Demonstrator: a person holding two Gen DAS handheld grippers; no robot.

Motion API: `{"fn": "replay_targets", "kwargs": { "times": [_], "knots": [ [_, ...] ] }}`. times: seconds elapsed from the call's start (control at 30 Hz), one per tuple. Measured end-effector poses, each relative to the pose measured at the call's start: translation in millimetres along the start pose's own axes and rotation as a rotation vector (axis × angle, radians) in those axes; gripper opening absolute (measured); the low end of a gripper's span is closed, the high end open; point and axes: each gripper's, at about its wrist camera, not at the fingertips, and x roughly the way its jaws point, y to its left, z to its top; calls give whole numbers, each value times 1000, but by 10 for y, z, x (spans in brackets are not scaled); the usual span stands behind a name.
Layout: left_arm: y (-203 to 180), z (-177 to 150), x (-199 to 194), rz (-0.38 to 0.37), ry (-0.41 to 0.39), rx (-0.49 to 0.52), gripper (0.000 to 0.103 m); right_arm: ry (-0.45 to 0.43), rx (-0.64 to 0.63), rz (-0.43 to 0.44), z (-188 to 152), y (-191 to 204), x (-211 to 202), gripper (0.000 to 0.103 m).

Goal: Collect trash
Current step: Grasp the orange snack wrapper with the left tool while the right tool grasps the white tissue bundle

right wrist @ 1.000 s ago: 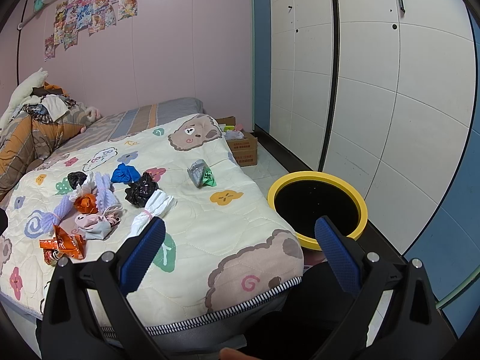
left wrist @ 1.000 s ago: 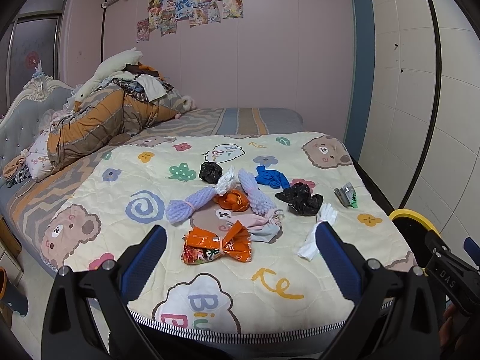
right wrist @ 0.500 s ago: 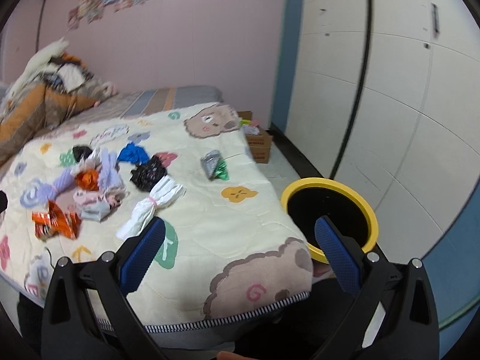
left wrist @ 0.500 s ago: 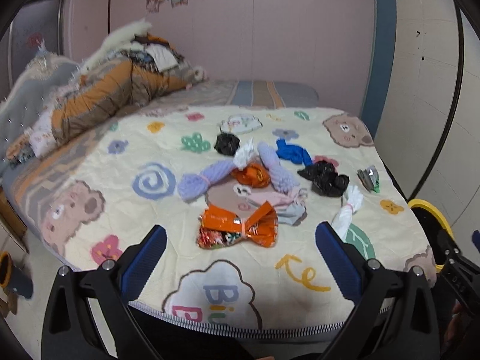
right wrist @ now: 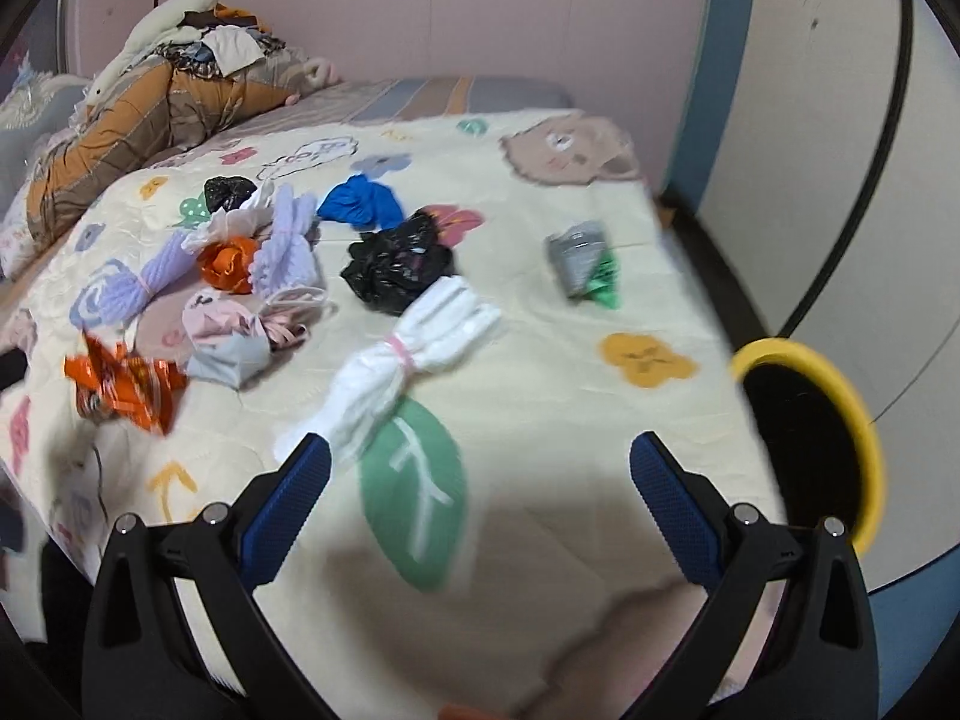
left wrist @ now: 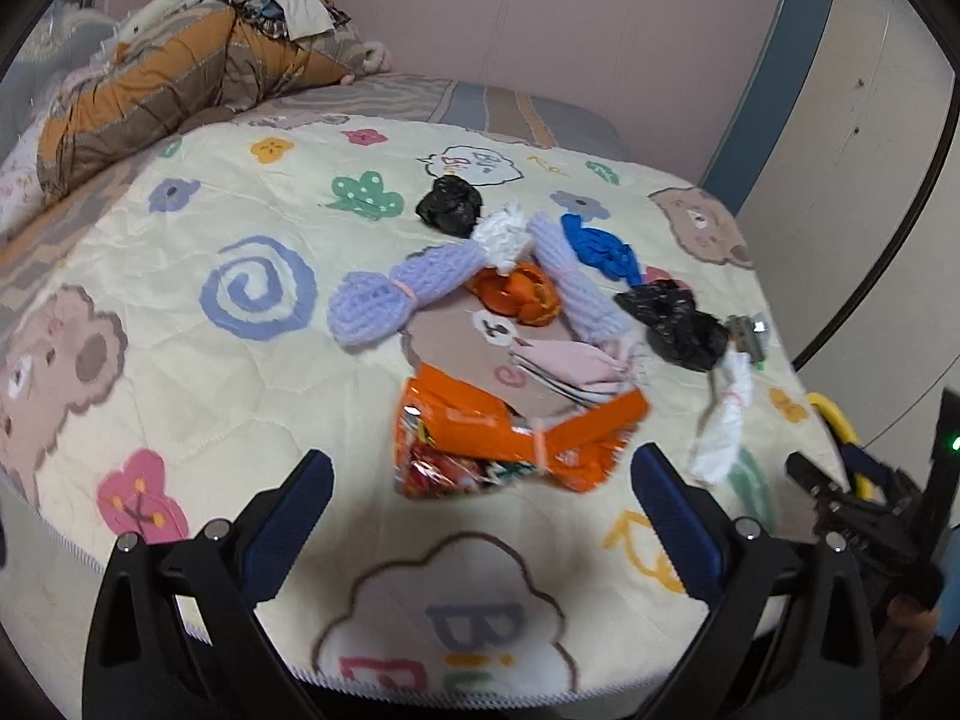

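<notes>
Trash lies in a cluster on the patterned bed quilt (left wrist: 180,312). An orange snack wrapper (left wrist: 510,444) lies just ahead of my left gripper (left wrist: 480,480), which is open and empty. A white tied bundle (right wrist: 408,354) lies just ahead of my right gripper (right wrist: 480,480), also open and empty. Behind them lie a black bag (right wrist: 396,264), a blue bag (right wrist: 360,207), a grey-green wrapper (right wrist: 582,261), lilac knit bundles (left wrist: 384,294), an orange crumple (left wrist: 516,294) and a pink-grey cloth (right wrist: 234,336). A yellow-rimmed black bin (right wrist: 810,432) stands on the floor right of the bed.
A pile of bedding and clothes (left wrist: 180,60) lies at the bed's far left. White wardrobe doors (right wrist: 840,120) stand to the right beyond the bin. The right gripper's body (left wrist: 870,510) shows at the right edge of the left wrist view.
Both grippers have moved forward and lower over the bed. The orange wrapper and the white bundle are now much closer to the fingers. Jaws stay open.
</notes>
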Motion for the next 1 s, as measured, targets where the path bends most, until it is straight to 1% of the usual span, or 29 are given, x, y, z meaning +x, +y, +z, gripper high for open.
{"fn": "replay_targets", "kwargs": {
  "times": [0.07, 0.17, 0.27, 0.33, 0.43, 0.57, 0.63, 0.67, 0.7, 0.77, 0.8, 0.83, 0.9, 0.93, 1.0],
  "knots": [
    [-43, 40, 97, 49, 6, 44, 96, 8, 6, 7, 54, 38, 100, 96],
    [-66, 96, 252, 72, 32, 77, 96, 18, -15, 13, 157, 148, 260, 96],
    [-81, 119, 359, 35, 49, 100, 96, 39, -16, 28, 235, 224, 419, 96],
    [-122, 104, 406, 31, 49, 131, 89, 52, -17, 33, 254, 252, 487, 96],
    [-149, 106, 499, 41, 61, 155, 89, 53, -39, 20, 269, 330, 563, 96],
    [-136, 113, 577, 15, 76, 153, 89, 70, -51, 20, 277, 394, 650, 95],
    [-137, 122, 607, 10, 80, 152, 89, 79, -51, 13, 273, 409, 697, 89],
    [-136, 131, 621, 5, 80, 150, 89, 86, -51, 10, 268, 412, 722, 84],
    [-136, 142, 634, -3, 80, 148, 88, 95, -44, 11, 269, 411, 754, 83],
    [-138, 151, 642, -12, 76, 141, 81, 97, -32, 12, 261, 398, 777, 81],
    [-137, 156, 641, -15, 71, 132, 74, 98, -30, 11, 257, 397, 786, 78],
    [-144, 156, 650, -22, 76, 128, 70, 100, -33, 11, 251, 401, 793, 76],
    [-158, 150, 677, -44, 89, 119, 65, 102, -35, 8, 235, 404, 804, 71],
    [-170, 142, 686, -49, 93, 115, 65, 107, -34, 7, 227, 405, 812, 70],
    [-202, 115, 689, -54, 88, 112, 63, 122, -29, 3, 206, 401, 845, 62]
  ]
}}
